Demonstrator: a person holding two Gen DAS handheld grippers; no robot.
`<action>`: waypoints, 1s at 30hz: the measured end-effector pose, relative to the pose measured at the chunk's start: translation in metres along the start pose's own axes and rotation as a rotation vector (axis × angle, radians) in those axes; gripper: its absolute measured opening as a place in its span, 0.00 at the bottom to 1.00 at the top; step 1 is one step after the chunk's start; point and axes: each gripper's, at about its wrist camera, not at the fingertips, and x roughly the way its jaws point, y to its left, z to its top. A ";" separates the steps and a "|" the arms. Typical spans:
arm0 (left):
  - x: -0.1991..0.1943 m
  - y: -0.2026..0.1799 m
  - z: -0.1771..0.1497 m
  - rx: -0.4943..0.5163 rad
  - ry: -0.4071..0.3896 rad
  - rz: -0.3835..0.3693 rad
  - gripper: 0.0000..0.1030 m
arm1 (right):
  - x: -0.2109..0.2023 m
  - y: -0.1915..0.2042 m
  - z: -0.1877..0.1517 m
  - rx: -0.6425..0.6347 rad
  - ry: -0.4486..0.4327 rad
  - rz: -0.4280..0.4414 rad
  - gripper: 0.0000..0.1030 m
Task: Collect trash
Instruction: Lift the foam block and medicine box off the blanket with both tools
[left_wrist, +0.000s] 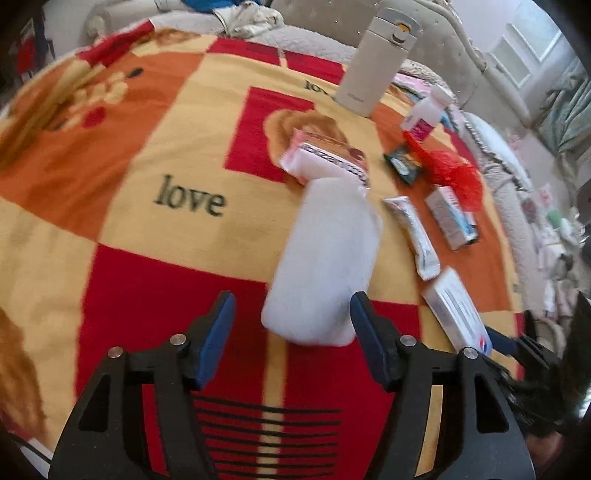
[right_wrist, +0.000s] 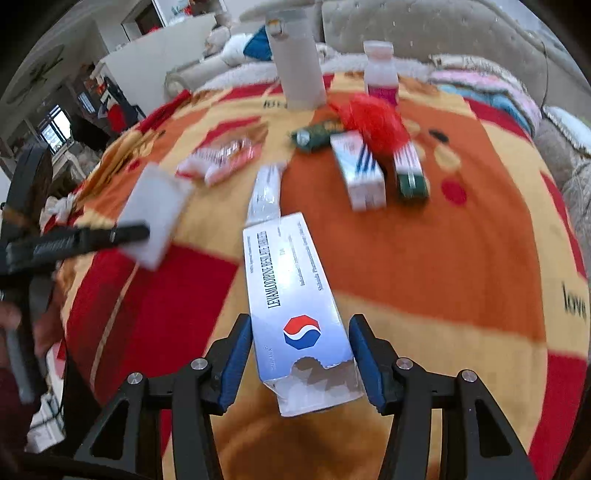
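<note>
My left gripper (left_wrist: 291, 310) is open over a red and yellow blanket (left_wrist: 147, 206), with the near end of a white foam block (left_wrist: 325, 258) partly between its fingers. The block also shows in the right wrist view (right_wrist: 155, 210). My right gripper (right_wrist: 300, 336) is open, its blue pads standing on either side of a torn silver medicine box (right_wrist: 295, 306) with a red and blue logo, which lies on the blanket. The box also shows in the left wrist view (left_wrist: 456, 308). Whether the pads touch it I cannot tell.
Farther out lie a pink wrapper (left_wrist: 325, 155), a white tube (left_wrist: 412, 234), a grey box (left_wrist: 450, 218), a dark green packet (left_wrist: 400, 164), red netting (left_wrist: 448, 170), a small bottle (left_wrist: 424, 114) and a tall beige flask (left_wrist: 376, 59). The bed edge is at the right.
</note>
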 end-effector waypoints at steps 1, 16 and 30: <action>0.000 0.000 0.000 0.003 0.000 0.011 0.62 | -0.002 0.001 -0.001 0.002 -0.007 0.006 0.56; 0.025 -0.030 0.017 0.128 -0.034 0.090 0.66 | 0.029 0.020 0.015 -0.080 -0.042 -0.101 0.72; 0.031 -0.035 0.012 0.154 0.006 0.028 0.66 | 0.027 0.015 0.012 -0.080 -0.060 -0.096 0.72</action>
